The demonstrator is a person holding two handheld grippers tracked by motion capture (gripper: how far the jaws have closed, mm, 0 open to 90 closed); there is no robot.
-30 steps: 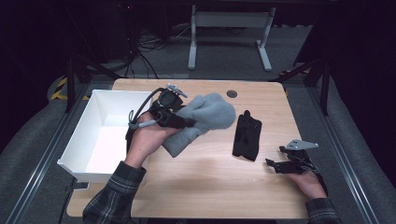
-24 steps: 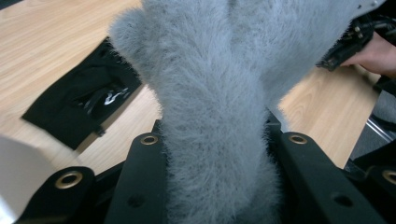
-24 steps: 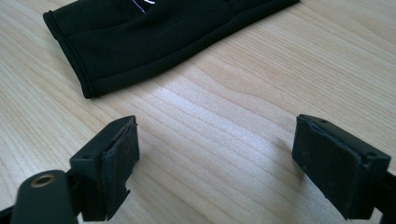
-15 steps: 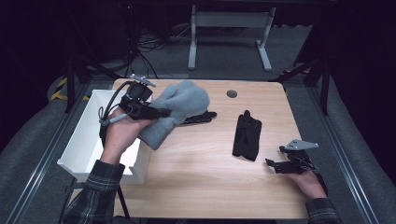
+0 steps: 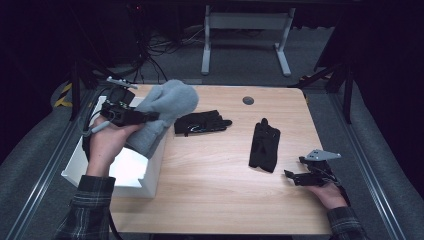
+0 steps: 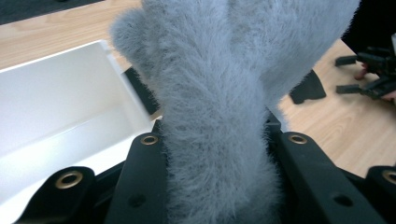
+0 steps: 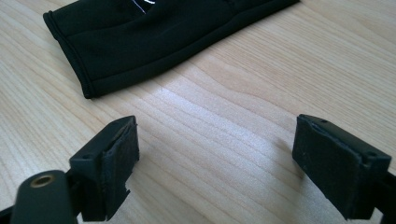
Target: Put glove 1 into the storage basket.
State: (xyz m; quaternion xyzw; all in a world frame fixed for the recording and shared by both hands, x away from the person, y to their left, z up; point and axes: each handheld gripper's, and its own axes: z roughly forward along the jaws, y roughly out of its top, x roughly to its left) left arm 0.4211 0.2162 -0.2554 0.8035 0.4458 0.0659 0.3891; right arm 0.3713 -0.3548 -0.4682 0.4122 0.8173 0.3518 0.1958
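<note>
Gripping a grey mitten (image 5: 162, 112), the left gripper's (image 5: 150, 117) fingers stay clamped, holding it above the white bin's (image 5: 134, 175) right wall. Right gripper (image 5: 295, 176) rests on the counter (image 5: 215, 180), fingers apart.

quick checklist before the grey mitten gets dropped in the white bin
1. Grip: left tool shut on the fuzzy grey mitten, jaws pressed into its pile in the left gripper view. Ok.
2. Mitten over the white bin: lower end hangs at the bin's table-side wall, the rest over the table. Not ok.
3. Bin contents: the inside that shows is bare white. Ok.
4. Mitten clear of the black gloves: the nearer black glove lies close beside it; contact unclear. Cannot tell.
5. Right tool out of the way: open, low over the table's far side near the other black glove. Ok.
</note>
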